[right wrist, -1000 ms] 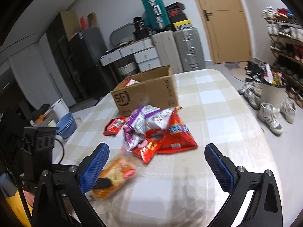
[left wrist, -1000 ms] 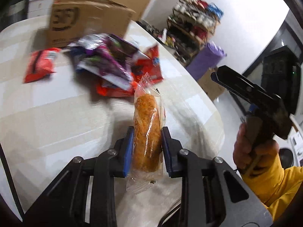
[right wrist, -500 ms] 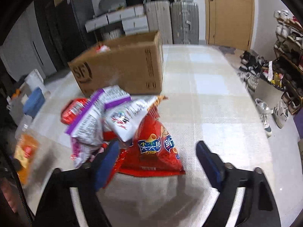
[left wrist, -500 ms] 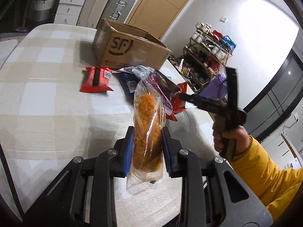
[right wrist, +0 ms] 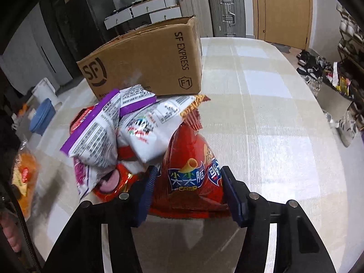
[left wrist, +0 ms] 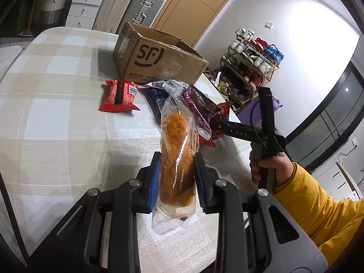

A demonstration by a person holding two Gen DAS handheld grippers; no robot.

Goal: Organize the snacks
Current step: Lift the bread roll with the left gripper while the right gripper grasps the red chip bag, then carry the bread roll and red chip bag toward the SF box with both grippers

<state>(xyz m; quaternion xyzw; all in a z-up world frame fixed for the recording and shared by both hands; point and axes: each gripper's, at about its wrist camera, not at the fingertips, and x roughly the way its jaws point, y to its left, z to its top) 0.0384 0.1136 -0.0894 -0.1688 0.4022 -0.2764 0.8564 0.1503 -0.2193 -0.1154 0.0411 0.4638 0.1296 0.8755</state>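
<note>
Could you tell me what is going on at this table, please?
A person is sorting snacks with two handheld grippers. The left gripper is shut on a wrapped floss bread. The right gripper's fingers have just been closing around a red chip bag in the pile before the cardboard box.

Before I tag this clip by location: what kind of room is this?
Probably a home's entry or living area: a shoe rack by the wall, suitcases beside a wooden door, and a cloth-covered table.
</note>
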